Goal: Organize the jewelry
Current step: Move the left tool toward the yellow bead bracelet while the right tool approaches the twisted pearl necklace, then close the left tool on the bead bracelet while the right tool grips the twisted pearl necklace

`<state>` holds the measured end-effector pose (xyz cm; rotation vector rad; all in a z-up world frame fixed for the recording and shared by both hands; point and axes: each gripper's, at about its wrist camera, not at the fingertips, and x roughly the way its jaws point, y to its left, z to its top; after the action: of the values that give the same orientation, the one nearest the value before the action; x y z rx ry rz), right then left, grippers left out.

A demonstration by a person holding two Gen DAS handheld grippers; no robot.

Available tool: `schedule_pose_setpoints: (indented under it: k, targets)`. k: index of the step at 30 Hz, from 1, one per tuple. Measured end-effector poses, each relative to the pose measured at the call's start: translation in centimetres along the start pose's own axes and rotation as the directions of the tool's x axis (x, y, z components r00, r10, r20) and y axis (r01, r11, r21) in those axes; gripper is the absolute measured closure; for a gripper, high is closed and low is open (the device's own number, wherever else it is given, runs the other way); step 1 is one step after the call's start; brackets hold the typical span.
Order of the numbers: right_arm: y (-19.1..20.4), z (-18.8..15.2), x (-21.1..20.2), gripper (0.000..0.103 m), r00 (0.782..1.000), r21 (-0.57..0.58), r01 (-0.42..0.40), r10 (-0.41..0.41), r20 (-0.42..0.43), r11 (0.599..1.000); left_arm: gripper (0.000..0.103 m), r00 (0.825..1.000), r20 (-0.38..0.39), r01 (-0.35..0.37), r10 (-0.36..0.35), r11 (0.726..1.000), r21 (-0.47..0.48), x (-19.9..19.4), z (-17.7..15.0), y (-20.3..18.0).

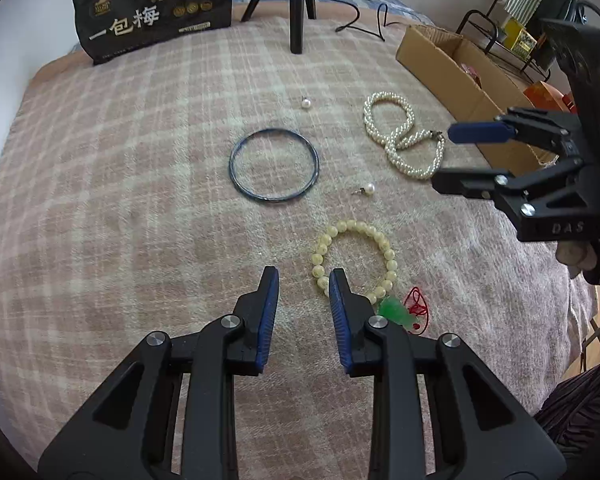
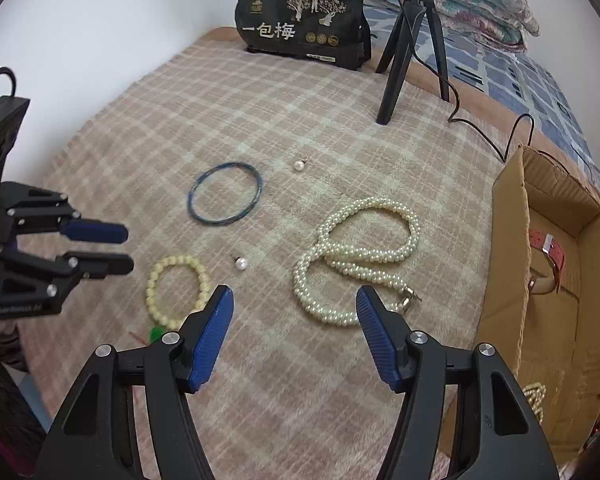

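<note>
Pearl necklace (image 2: 360,260), bangle (image 2: 226,194), bead bracelet (image 2: 176,292) lie unboxed on the blanket (image 2: 260,120); box (image 2: 508,280) holds little; both grippers' jaws gape empty.

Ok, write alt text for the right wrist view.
The right gripper hangs open above a pearl necklace on a plaid blanket, beside a cream bead bracelet, blue bangle and two pearl earrings. A cardboard box stands at right.
</note>
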<state>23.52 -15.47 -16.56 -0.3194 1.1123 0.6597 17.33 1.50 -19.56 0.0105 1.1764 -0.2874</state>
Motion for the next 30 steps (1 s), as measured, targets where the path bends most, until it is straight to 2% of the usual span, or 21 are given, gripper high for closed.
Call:
schedule_pose_setpoints:
  k: [5, 12, 15, 22, 28, 30]
  targets:
    - [-0.9, 1.2, 1.5, 0.040, 0.999, 0.045, -0.029, 0.030, -0.018, 0.999, 0.077, 1.000, -0.009, 0.010, -0.010, 1.000, -0.001, 0.7, 0.4, -0.1]
    - [-3.7, 1.9, 2.5, 0.040, 0.998, 0.181, 0.049, -0.040, -0.051, 0.982, 0.077, 0.999, -0.026, 0.032, -0.033, 0.999, -0.024, 1.2, 0.6, 0.7]
    - [-4.8, 2.0, 2.8, 0.039, 0.999, 0.235, 0.012, 0.000, -0.050, 0.972, 0.077, 0.999, -0.035, 0.039, -0.039, 0.999, -0.022, 1.5, 0.6, 0.7]
    - [-5.9, 2.3, 4.2, 0.039, 0.997, 0.277, -0.040, 0.055, -0.049, 0.960, 0.077, 0.998, -0.040, 0.057, -0.058, 0.998, -0.034, 1.9, 0.8, 0.6]
    - [-5.2, 2.4, 5.2, 0.039, 0.984, 0.290, -0.136, 0.163, -0.071, 0.947, 0.077, 0.998, -0.050, 0.046, -0.047, 0.999, -0.018, 2.7, 1.1, 0.2]
    - [-4.4, 2.5, 5.4, 0.039, 0.987, 0.270, -0.112, 0.139, -0.082, 0.956, 0.077, 0.998, -0.049, 0.030, -0.031, 1.000, -0.006, 3.0, 1.1, 0.2]
